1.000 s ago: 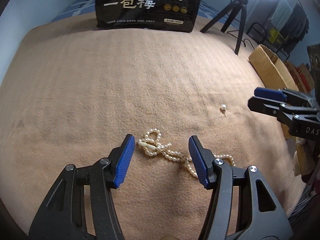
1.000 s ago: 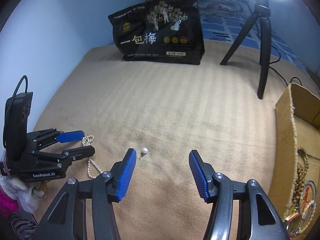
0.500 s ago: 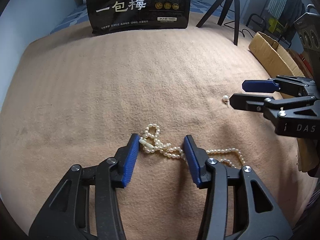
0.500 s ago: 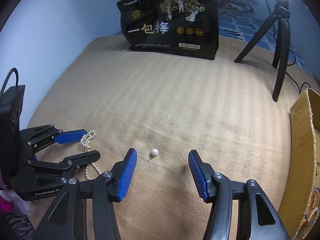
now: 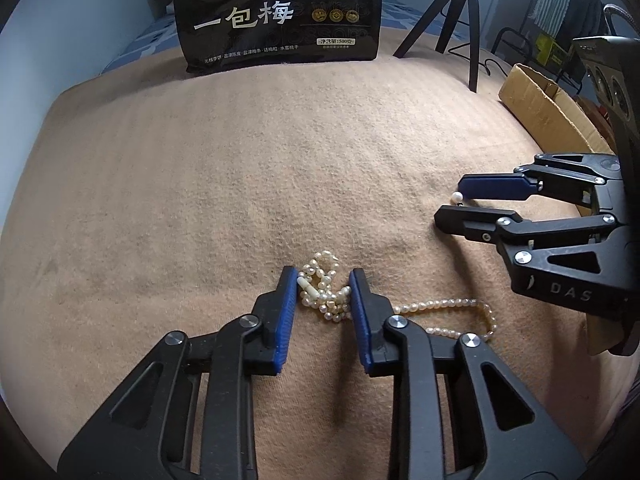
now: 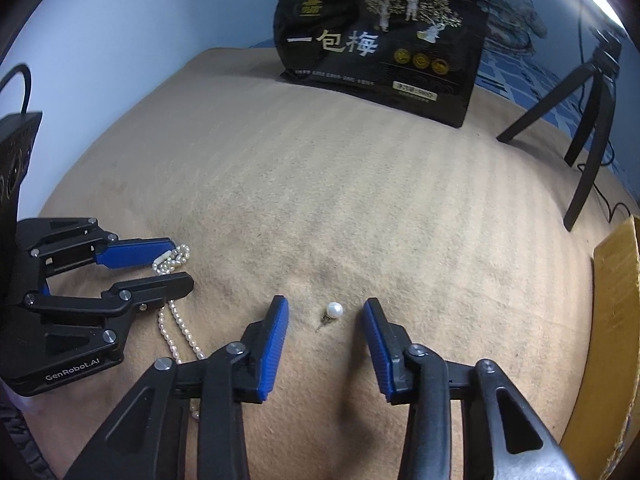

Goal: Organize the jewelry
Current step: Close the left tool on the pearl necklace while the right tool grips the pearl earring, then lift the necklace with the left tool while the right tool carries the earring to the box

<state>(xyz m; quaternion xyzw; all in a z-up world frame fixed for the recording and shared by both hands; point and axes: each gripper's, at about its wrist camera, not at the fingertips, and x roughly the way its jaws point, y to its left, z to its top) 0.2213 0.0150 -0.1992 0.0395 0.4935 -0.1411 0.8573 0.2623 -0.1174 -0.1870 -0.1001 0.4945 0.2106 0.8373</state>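
A white pearl necklace [image 5: 326,296] lies bunched on the tan blanket [image 5: 240,168]. My left gripper [image 5: 323,286] sits low over it. Its blue pads touch both sides of the bunched beads, and the strand's tail [image 5: 448,308] trails right. The necklace also shows in the right wrist view [image 6: 174,258], between the left gripper's fingers. A single pearl stud earring [image 6: 334,311] lies between the fingers of my right gripper [image 6: 326,312], which is open around it, pads apart from it. The earring also shows in the left wrist view [image 5: 457,198].
A black snack bag [image 6: 380,52] stands at the back of the blanket. A black tripod [image 6: 588,136] stands at the back right. An open cardboard box [image 5: 548,112] sits along the blanket's right edge [image 6: 616,320].
Both grippers moved forward and down. The left jaws narrowed around the necklace bunch. The right jaws narrowed and came to straddle the pearl earring.
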